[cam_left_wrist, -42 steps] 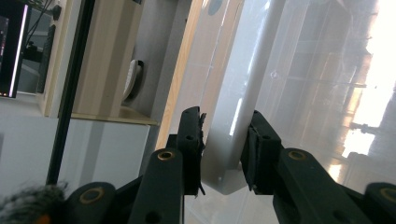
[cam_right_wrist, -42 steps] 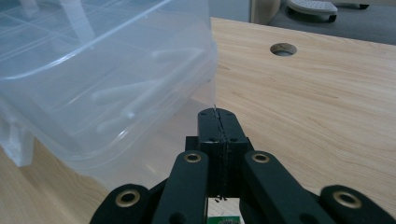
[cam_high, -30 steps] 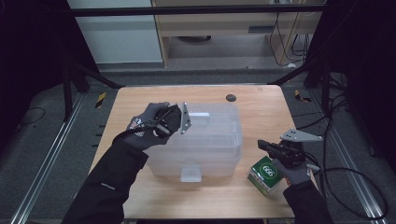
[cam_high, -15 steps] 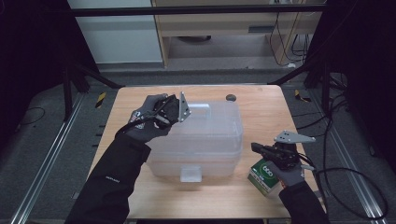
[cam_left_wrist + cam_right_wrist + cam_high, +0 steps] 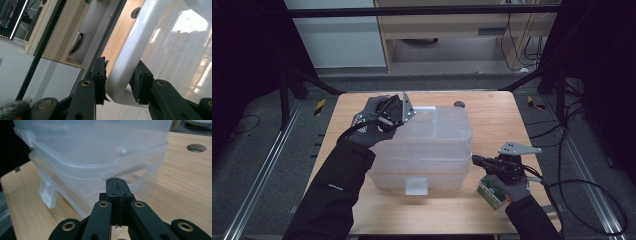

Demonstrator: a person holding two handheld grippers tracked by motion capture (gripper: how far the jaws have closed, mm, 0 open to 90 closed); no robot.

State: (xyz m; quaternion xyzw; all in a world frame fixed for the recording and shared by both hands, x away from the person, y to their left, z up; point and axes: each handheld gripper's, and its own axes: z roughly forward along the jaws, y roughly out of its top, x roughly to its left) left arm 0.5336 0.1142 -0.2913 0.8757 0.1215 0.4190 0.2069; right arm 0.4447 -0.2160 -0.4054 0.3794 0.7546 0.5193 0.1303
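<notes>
The green box (image 5: pixel 492 192) is half hidden behind the right hand (image 5: pixel 512 187); its print is too small to read. The plastic container (image 5: pixel 175 50) is cut off at the picture's edge in the left gripper view

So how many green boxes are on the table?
1: a green box at the table's near right corner, under the right gripper, beside the clear bin. Others may be hidden.
</notes>
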